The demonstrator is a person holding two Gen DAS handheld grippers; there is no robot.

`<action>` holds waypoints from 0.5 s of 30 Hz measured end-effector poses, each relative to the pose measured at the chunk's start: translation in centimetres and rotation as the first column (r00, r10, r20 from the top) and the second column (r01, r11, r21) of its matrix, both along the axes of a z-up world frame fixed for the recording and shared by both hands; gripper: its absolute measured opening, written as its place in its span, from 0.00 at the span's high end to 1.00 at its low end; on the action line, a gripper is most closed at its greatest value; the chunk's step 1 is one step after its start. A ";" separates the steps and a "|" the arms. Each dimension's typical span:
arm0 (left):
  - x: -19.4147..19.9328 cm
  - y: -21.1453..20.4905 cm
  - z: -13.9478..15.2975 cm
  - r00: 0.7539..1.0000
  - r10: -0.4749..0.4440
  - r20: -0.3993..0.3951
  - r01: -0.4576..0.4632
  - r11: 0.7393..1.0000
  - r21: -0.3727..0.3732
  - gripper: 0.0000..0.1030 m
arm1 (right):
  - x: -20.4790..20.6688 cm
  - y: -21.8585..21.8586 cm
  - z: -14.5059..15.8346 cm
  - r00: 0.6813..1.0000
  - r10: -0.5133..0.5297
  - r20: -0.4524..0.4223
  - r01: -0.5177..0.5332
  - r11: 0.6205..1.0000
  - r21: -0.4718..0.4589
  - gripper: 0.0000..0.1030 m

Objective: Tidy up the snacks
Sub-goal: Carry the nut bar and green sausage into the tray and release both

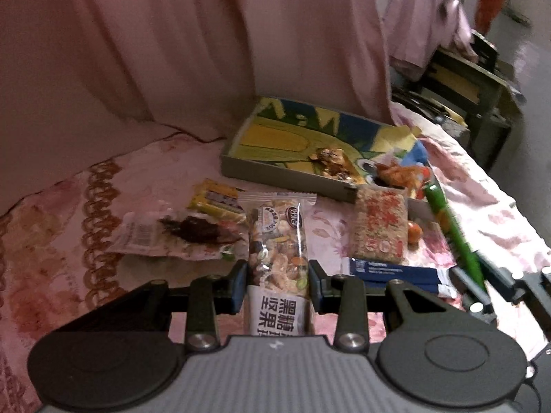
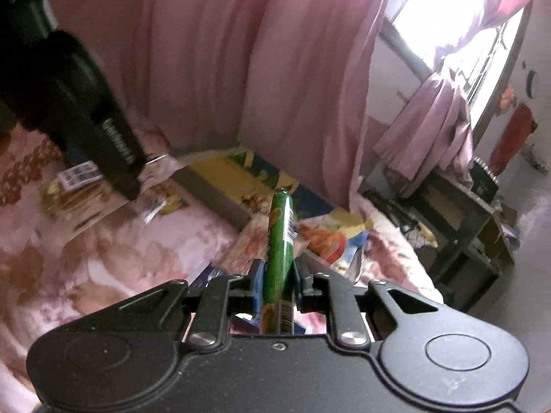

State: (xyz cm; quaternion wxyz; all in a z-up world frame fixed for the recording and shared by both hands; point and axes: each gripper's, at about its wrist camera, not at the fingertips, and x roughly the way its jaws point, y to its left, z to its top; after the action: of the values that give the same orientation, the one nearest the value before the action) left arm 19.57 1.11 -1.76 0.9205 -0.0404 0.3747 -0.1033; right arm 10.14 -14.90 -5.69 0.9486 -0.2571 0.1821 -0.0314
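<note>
Gripping a clear-wrapped nut-and-fruit snack bar with a white printed label (image 1: 277, 268), the left gripper (image 1: 278, 284) has both dark fingers pressed on the pack's sides, pointing level toward 12 o'clock over the pink floral bedsheet (image 1: 69, 227). At 10 o'clock of the bar lie a clear pouch with dark dried fruit (image 1: 179, 232) and a yellow wrapped bar (image 1: 217, 199). At 2 o'clock sits a square rice-cracker pack with red print (image 1: 378, 225), just beside a shallow grey cardboard tray with yellow-green cartoon lining (image 1: 275, 168) holding a few small snacks. Dark blue flat sachets (image 1: 396, 272) lie at 3 o'clock. At the far right edge the right gripper holds a green stick pack.

Right wrist view: right gripper (image 2: 278, 277) clamped on a long green tube-shaped snack stick (image 2: 280, 237), tilted up toward 12 o'clock, lifted over the bedsheet. Tray at 11 o'clock. Left gripper's black body crosses at 10 o'clock, blurred. Pink curtain (image 2: 224, 69) behind.
</note>
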 end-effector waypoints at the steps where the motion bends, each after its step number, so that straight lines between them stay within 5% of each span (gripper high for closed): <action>1: -0.1 0.1 0.3 1.000 0.011 0.006 -0.011 1.000 0.004 0.61 | -0.2 0.0 0.3 1.000 0.006 0.017 -0.006 1.000 -0.004 0.82; 15: 2.0 -2.8 4.4 0.995 0.040 0.095 -0.043 0.999 0.029 0.61 | 1.9 -2.8 4.8 0.986 0.027 0.166 -0.029 1.000 0.011 0.82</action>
State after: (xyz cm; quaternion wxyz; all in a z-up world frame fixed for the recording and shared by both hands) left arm 21.57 -1.65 2.64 0.9396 -0.0290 0.3316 -0.0802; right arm 12.05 -17.65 -0.92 0.9625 -0.2498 0.0988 -0.0380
